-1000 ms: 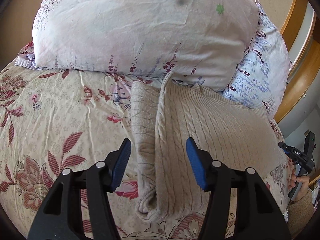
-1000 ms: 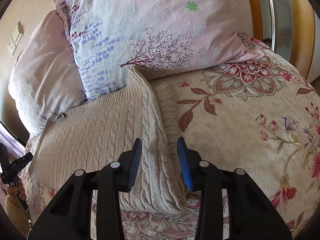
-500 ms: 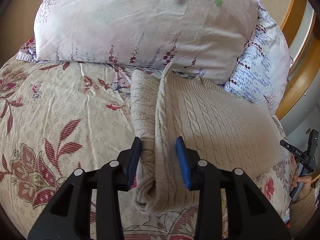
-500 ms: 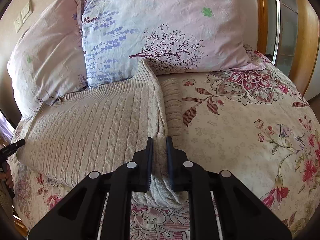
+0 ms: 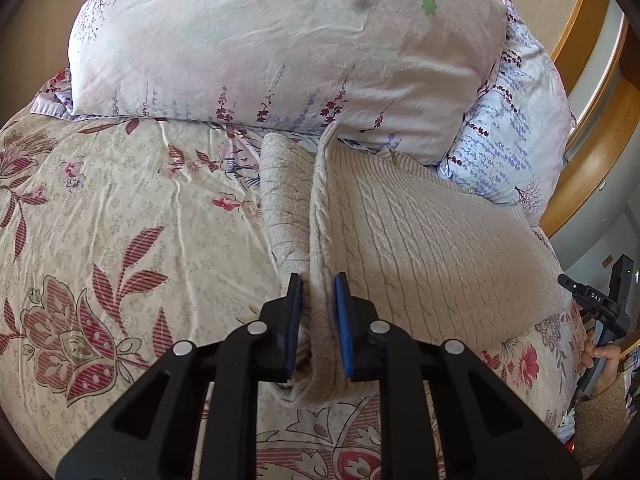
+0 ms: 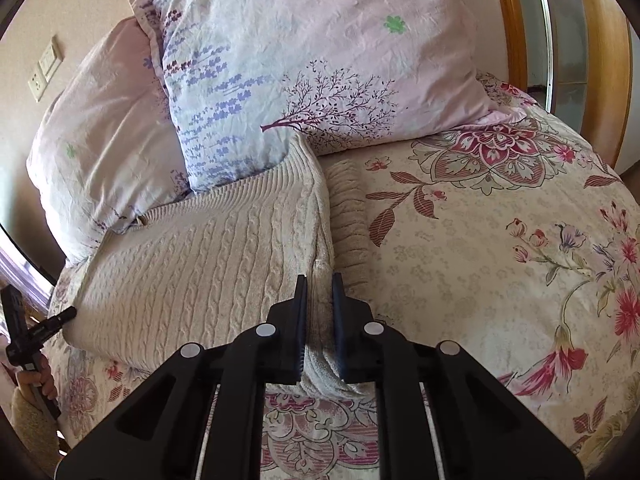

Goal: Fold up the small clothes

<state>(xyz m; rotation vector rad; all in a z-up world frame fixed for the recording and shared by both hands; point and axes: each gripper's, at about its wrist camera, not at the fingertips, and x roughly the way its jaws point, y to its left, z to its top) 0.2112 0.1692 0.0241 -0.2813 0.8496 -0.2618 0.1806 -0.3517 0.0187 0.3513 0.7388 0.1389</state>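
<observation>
One beige cable-knit sweater (image 5: 420, 240), flat | both hand-held grippers: left closing, right clamped on edges

A home bedroom — bed with floral quilt (image 5: 120, 216), pillows (image 6: 320, 60).

The sweater (image 5: 432, 240) is beige cable-knit yarn, matt and ribbed, with a fuzzier, napped look along its folded edge (image 6: 320, 292). Under it, the bed cover (image 5: 120, 220) is thin printed cloth with a faint sheen and fine creases. The 2 pillows (image 5: 280, 40) (image 6: 320, 60) wear crinkled woven cotton-like cases, matt, printed with sprigs. The left tongs (image 5: 318, 280) are matt black moulded plastic with blue rubbery pads (image 5: 344, 320) and round silvery metal pins; the right tongs (image 6: 319, 280) look the same. The bed frame (image 5: 592, 140) is orange-toned wood with a smooth, slightly glossy varnish. The wall plates (image 6: 44, 68) are smooth plastic.
</observation>
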